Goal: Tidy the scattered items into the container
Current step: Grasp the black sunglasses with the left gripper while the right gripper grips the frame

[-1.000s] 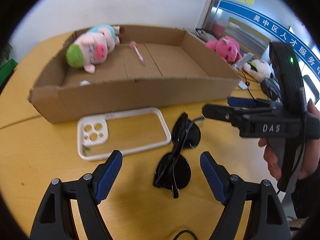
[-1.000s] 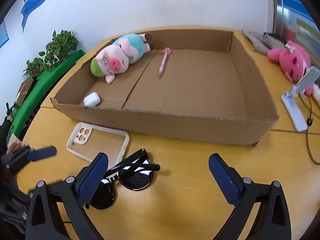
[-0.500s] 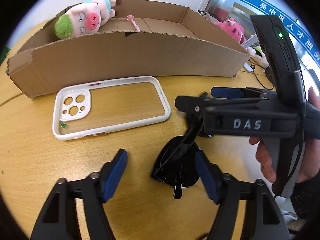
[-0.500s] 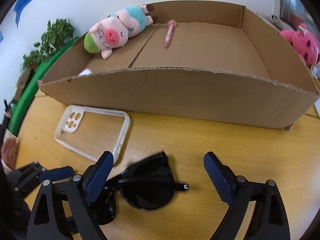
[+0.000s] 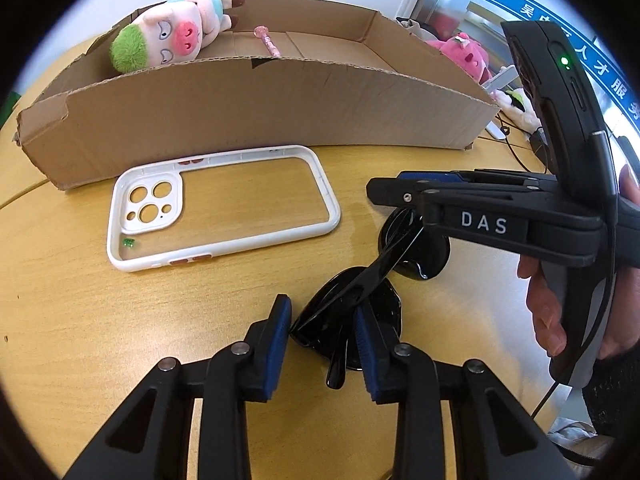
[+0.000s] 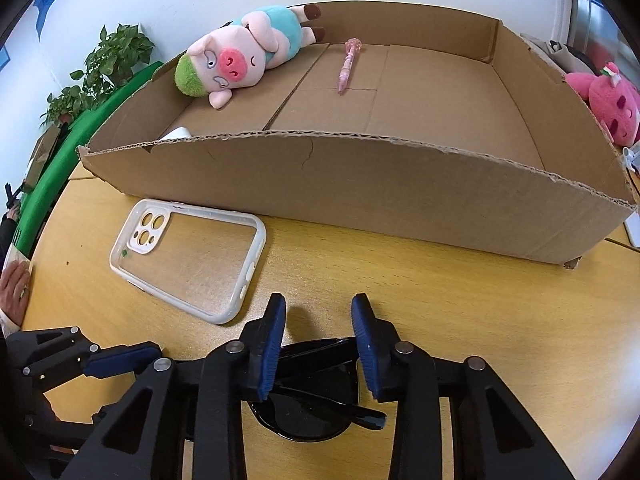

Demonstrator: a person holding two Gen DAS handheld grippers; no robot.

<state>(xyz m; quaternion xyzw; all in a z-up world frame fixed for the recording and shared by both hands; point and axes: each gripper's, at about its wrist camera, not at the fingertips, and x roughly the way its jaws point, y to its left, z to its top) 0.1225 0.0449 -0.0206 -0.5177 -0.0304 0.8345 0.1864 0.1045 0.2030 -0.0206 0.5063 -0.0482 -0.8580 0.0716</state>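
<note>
Yellow table (image 5: 80,320): sunglasses (image 5: 352,300) lie near the box (image 6: 360,184), right of the case (image 5: 224,220). Both grippers, spread a second ago, have narrowed: left gripper (image 5: 322,322) brackets one lens, right gripper (image 6: 319,318) the other. Neither grip is confirmed; lifting into the box comes next.

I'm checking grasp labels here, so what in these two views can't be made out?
- Right wrist view: gripper-to-sunglasses contact, hidden by the right gripper frame.
- Left wrist view: far lens, covered by the right gripper.
- Right wrist view: white object, mostly behind the cardboard box wall.
</note>
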